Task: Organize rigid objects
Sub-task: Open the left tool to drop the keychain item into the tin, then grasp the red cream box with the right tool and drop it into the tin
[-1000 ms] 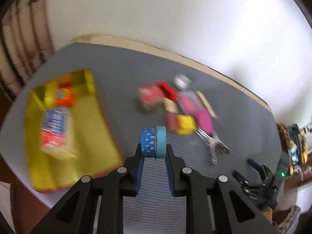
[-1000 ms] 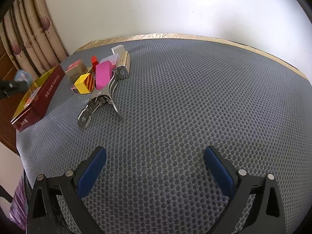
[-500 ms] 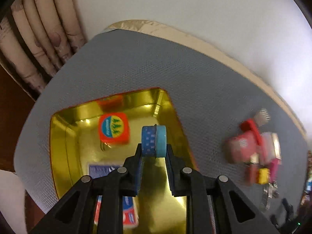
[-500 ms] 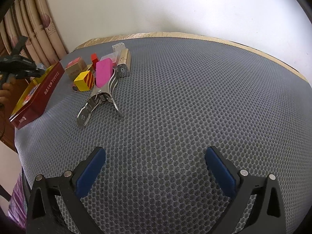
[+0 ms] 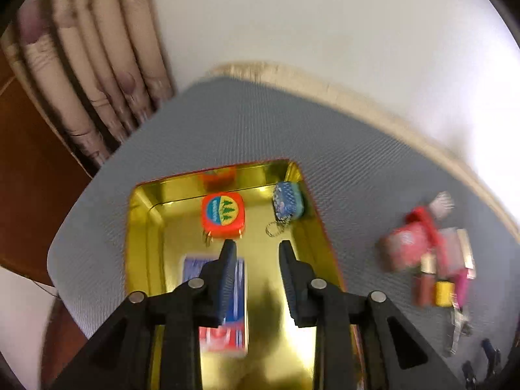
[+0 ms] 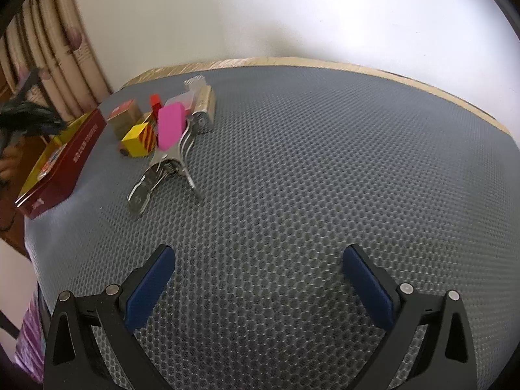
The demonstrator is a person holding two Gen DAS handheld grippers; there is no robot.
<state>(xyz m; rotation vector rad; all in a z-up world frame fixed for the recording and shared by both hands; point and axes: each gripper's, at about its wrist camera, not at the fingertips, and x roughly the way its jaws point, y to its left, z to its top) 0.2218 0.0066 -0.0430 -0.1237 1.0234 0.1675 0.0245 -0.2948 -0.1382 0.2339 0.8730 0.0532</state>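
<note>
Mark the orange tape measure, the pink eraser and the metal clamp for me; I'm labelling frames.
orange tape measure point(image 5: 223, 212), left wrist view, round label.
pink eraser point(image 6: 171, 124), right wrist view, broad face.
metal clamp point(image 6: 152, 182), right wrist view, handle.

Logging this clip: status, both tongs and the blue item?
Left tongs open over tin. Blue keychain case lies inside, far right corner. Right tongs open, idle. Nothing blocking.

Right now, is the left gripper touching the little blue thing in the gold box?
Apart. The left wrist view shows the left gripper open, with bare gold tin floor between its fingertips and the blue tape measure.
</note>
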